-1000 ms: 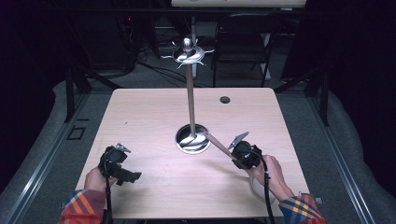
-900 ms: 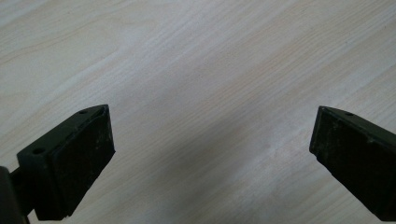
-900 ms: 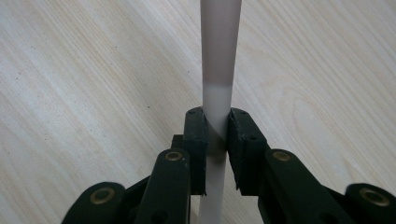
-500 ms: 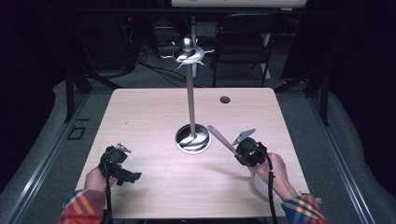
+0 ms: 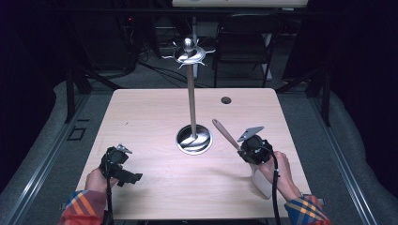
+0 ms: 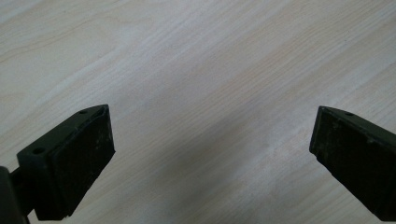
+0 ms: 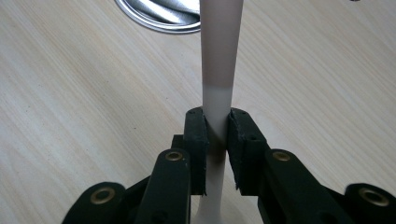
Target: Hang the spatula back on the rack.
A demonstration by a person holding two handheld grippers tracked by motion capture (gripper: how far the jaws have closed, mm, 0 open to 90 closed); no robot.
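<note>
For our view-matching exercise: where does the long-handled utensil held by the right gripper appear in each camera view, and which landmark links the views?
High view: utensil slants right of centre, from the right gripper toward the stand's metal base.
Right gripper view: upright at centre, clamped between the jaws.
Left gripper view: left gripper open over wood tabletop.
Shared landmark: the metal base, top left in the right gripper view.

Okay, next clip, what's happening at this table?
A person sits at a wooden table with a gripper in each hand. The right gripper is shut on a long utensil with a wooden handle and pale lower part, holding it angled toward the metal stand, whose round base sits mid-table. The left gripper is open and empty over bare wood at the table's near left.
</note>
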